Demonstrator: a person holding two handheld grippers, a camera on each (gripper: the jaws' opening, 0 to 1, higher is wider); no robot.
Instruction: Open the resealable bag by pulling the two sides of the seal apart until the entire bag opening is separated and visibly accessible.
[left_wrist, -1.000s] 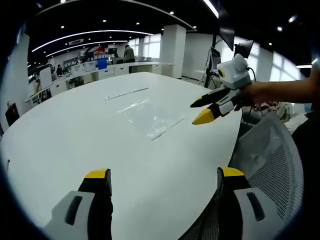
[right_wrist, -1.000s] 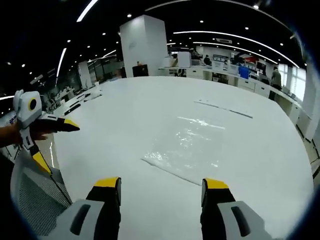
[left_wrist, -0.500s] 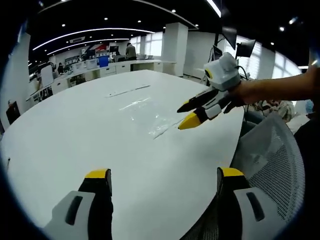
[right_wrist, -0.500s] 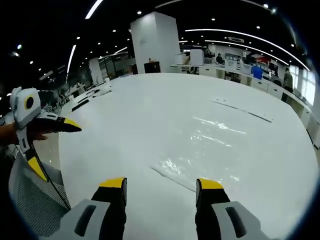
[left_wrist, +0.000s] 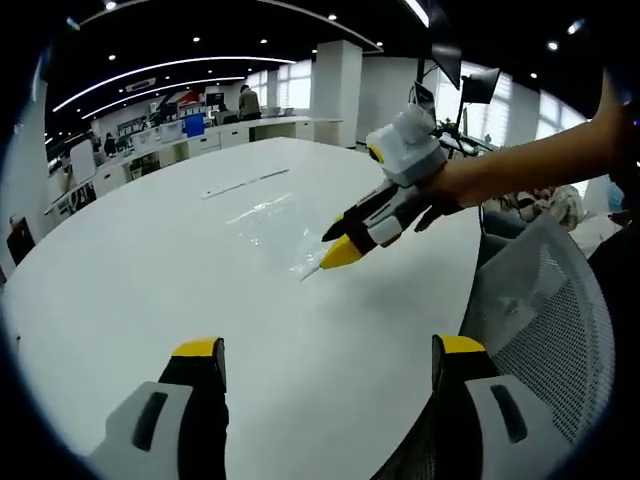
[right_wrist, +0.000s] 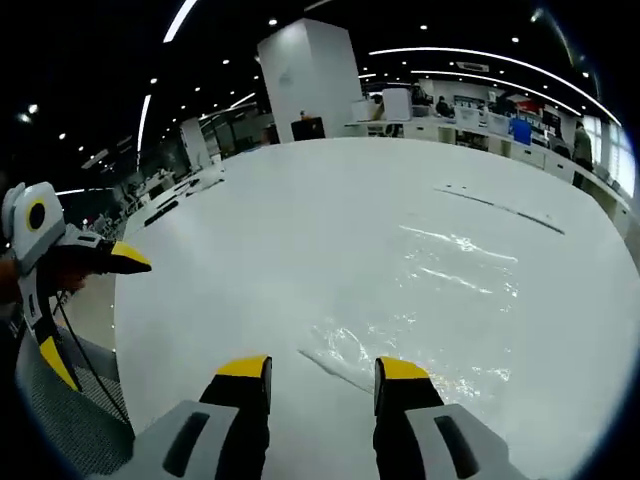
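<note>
A clear resealable bag (left_wrist: 268, 222) lies flat on the white table (left_wrist: 150, 290). In the left gripper view my left gripper (left_wrist: 328, 350) hangs open over bare table near the front edge, well short of the bag. My right gripper (left_wrist: 333, 247), held by a hand, reaches in from the right, its tips at the bag's near seal edge (left_wrist: 312, 270). In the right gripper view the bag (right_wrist: 440, 300) spreads ahead and its seal edge (right_wrist: 335, 363) runs between the narrowed, still open jaws of my right gripper (right_wrist: 322, 370). The left gripper (right_wrist: 98, 318) sits far left, open.
A thin clear strip (left_wrist: 245, 183) lies on the table beyond the bag, also the strip (right_wrist: 500, 205) at the right. A grey mesh chair (left_wrist: 545, 310) stands by the table's rounded near edge. Desks and people fill the office behind.
My right gripper has come down and forward to the bag's seal edge, and its jaws have narrowed. The left gripper has stayed low and open.
</note>
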